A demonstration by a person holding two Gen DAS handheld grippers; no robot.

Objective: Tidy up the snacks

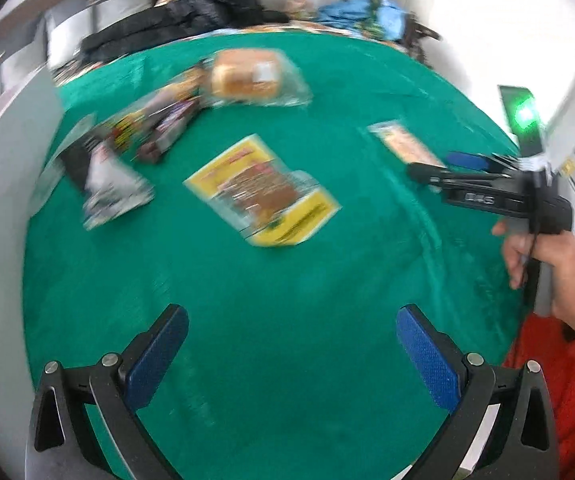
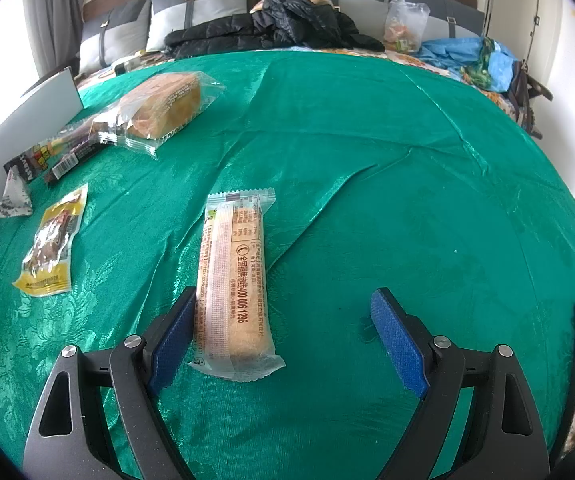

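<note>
From your left wrist camera, blurred, your left claw (image 1: 291,334) is spread wide and empty above the green cloth (image 1: 287,300), with the yellow snack packet (image 1: 262,191) lying flat well ahead of it, long axis slanting from far-left to near-right, and your right claw (image 1: 431,166) reaching in from the right by the long bar (image 1: 405,145). From your right wrist camera, your right claw (image 2: 283,318) is wide open and grips nothing, its left finger (image 2: 171,340) right against the near end of the long bar (image 2: 231,280). This is a pale cake bar in a clear printed wrapper, flat on the green cloth (image 2: 407,200) of the bed, long axis running almost straight away from you.
</note>
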